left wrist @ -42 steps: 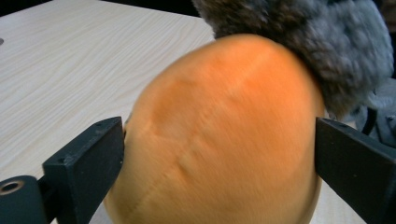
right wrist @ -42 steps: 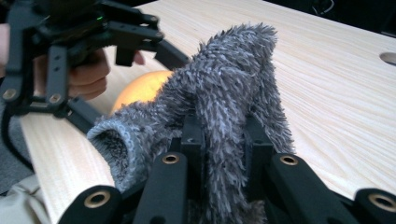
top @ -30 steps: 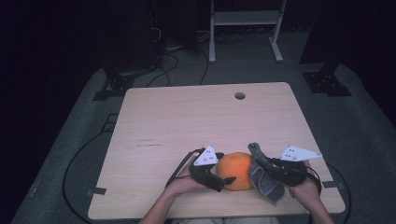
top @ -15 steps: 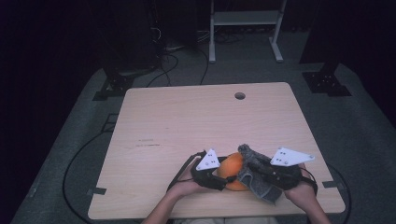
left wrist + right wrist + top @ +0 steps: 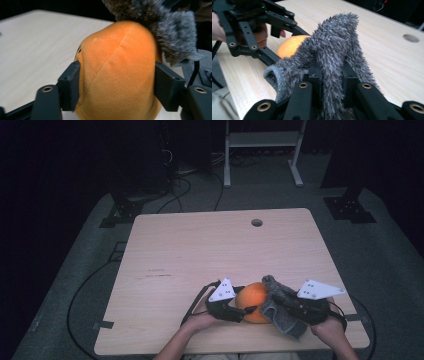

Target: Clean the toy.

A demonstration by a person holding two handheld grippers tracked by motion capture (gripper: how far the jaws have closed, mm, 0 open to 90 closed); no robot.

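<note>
Both forearms came in from the near edge of the wooden surface (image 5: 200, 250), the hands set close together near its front edge and angled toward each other. The left hand (image 5: 200, 322) lay low, almost on the wood, its palm wrapped round the body of the left tongs (image 5: 245, 312), which pointed level toward the right. Those tongs had just been closing, and in the left gripper view their two black jaws pressed into the flanks of an orange plush ball (image 5: 117, 75), denting the soft cover on either side. The ball (image 5: 254, 301) sat on the wood between the two tools, near the front edge and a little right of centre. The right hand (image 5: 330, 330) held the right tongs (image 5: 280, 302) pointing left and slightly away from the person. Their jaws were pressed together on a grey fuzzy cloth (image 5: 329, 62), which stood up in a fold between them and drooped to one side. In the high view the cloth (image 5: 280, 307) leaned against the right side of the ball, touching it, with its lower end hanging toward the front edge.
</note>
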